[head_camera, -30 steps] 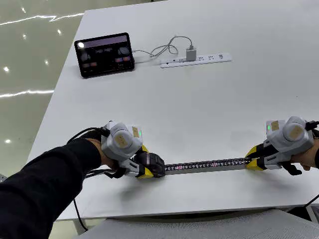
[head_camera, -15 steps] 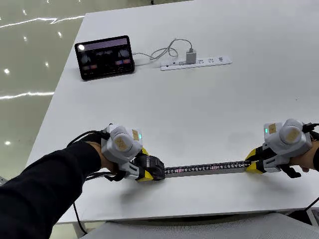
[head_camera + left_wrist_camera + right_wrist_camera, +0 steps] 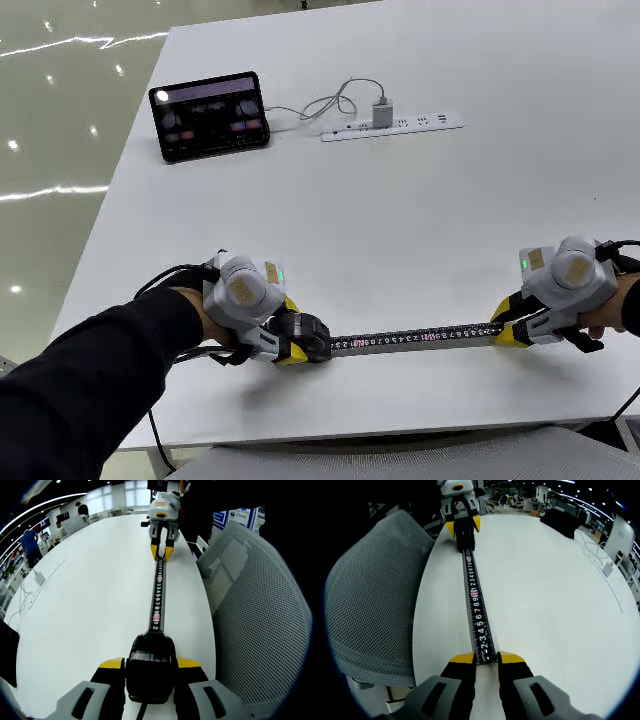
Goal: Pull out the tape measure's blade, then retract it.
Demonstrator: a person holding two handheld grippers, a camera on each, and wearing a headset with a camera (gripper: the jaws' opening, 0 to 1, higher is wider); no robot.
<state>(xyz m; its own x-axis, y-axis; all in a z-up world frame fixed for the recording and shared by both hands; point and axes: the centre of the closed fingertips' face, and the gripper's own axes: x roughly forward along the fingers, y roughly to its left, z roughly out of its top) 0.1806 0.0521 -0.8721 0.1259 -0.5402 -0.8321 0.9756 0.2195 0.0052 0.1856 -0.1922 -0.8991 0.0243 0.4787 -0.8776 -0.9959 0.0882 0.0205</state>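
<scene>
Between the claws, near the front edge of the bench (image 3: 400, 400), the blade (image 3: 415, 337) lies stretched flat, digits up. Its long axis runs straight from the left claw (image 3: 150, 662), clamped on the black case (image 3: 308, 335), to the right claw (image 3: 486, 658), pinched shut on its tip. Danger, I'd say: drop that tip abruptly and the spring whips the blade home, jolting the case.

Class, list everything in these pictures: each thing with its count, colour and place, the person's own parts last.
table: one, white, under everything
tablet: one, black, far left of table
power strip: one, white, far middle
charger: one, pale grey, plugged into power strip
tape measure case: one, black, in left tool
blade: one, dark, stretched from case to right tool
mesh chair: one, grey, near edge
left tool: one, grey, yellow tips, shut on case
right tool: one, grey, yellow tips, shut on blade
sleeve: one, black, lower left
</scene>
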